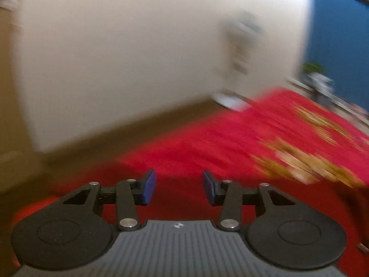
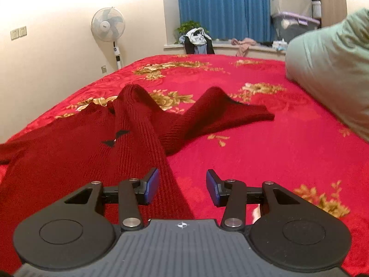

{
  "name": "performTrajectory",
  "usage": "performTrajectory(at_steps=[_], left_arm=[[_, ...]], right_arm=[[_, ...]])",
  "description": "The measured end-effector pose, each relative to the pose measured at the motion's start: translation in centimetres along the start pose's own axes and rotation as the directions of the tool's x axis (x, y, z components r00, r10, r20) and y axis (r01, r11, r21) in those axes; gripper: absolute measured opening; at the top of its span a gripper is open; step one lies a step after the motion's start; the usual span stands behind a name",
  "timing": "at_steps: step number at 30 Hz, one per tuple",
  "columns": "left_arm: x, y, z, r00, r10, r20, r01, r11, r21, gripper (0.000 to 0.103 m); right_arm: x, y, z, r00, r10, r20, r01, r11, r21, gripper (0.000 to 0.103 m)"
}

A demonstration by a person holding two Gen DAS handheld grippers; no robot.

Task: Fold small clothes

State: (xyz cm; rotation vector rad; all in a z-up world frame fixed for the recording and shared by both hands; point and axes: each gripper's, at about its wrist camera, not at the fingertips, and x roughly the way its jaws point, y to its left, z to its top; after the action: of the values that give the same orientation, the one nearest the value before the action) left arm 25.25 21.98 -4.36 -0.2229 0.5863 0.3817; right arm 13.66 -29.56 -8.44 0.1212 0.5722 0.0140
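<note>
A dark red knit sweater [image 2: 69, 152] lies spread on the red bedspread [image 2: 276, 143] in the right wrist view, with small black bow marks on its front. One sleeve runs toward me and passes under my right gripper [image 2: 182, 188], which is open and empty just above the sleeve's edge. The other sleeve [image 2: 221, 113] lies bent farther back. My left gripper [image 1: 178, 187] is open and empty over the red bedspread [image 1: 207, 143]; that view is motion-blurred and shows no sweater.
A pale green pillow [image 2: 329, 73] lies at the bed's right. A standing fan [image 2: 108, 26] is by the wall at the left. A windowsill with clothes [image 2: 198, 39] and blue curtains [image 2: 221, 7] is beyond the bed. Storage boxes [image 2: 293, 16] stand at the back right.
</note>
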Motion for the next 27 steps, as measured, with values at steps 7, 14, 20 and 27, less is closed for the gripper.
performTrajectory(at_steps=[7,14,20,27], left_arm=[[7.3,-6.1,-4.5,0.926,-0.073,-0.369,0.165,0.960,0.226,0.066],[6.4,-6.9,-4.9,0.927,-0.042,-0.374,0.150,0.953,0.265,0.071],[6.4,-6.7,-4.7,0.923,-0.043,-0.382,0.155,0.951,0.268,0.071],[7.3,-7.8,-4.5,0.923,-0.033,-0.384,0.158,0.941,0.298,0.072]], right_arm=[[0.2,-3.2,0.6,0.999,0.037,0.038,-0.043,0.986,0.161,0.020],[7.1,-6.9,5.3,0.998,0.055,0.040,-0.065,0.947,0.314,0.027],[17.5,-8.9,7.9,0.997,-0.019,-0.074,0.046,0.924,0.379,0.039],[24.5,-10.2,8.3,0.985,-0.021,-0.170,0.103,0.864,0.493,0.028]])
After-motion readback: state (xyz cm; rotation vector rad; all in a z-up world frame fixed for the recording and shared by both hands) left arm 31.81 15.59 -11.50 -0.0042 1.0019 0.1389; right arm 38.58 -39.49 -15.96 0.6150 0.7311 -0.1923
